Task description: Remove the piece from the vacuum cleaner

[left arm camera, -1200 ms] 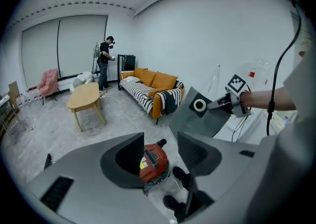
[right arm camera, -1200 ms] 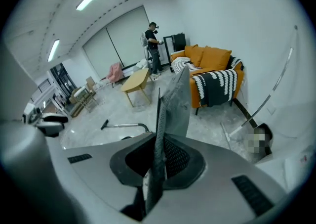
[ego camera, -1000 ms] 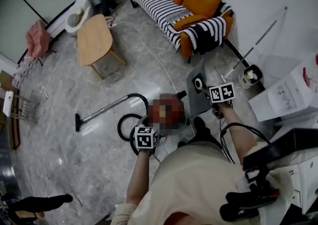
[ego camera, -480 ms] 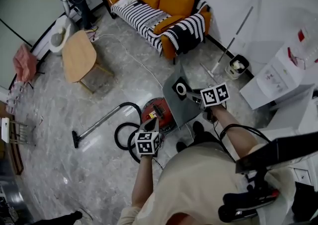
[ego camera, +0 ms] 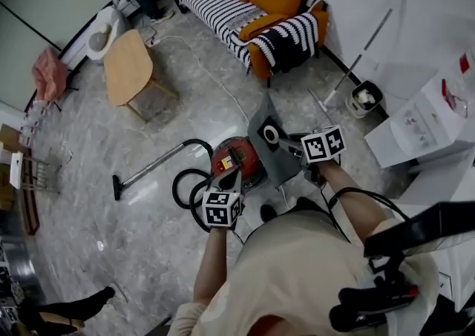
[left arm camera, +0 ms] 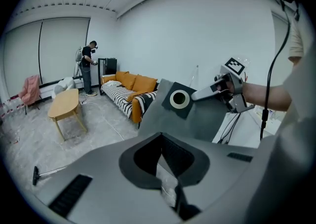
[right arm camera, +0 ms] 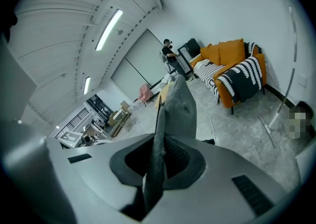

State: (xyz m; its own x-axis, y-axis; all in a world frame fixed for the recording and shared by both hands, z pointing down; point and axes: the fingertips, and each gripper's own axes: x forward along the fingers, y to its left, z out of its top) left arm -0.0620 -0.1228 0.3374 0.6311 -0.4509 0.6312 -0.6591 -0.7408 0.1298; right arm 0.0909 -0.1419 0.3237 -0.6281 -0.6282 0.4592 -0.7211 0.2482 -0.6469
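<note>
Right tongs [ego camera: 292, 146] clamp grey piece [ego camera: 278, 164] edge-on, just beside red vacuum cleaner [ego camera: 239, 160]; left tongs [ego camera: 228, 177] pressed together, apart from piece.

place: living room | cues: orange sofa [ego camera: 252, 1], wooden coffee table [ego camera: 128, 67]

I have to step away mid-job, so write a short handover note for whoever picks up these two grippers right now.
Right gripper: shut on the grey dust bag, near its collar end.
Left gripper: shut, down by the bag's lower edge; whether it pinches the bag is unclear.
Red vacuum cleaner: on the floor below the bag.
Done: the bag is out of the vacuum and held up in the air.
Left: probably just carry it aside and set it down.
</note>
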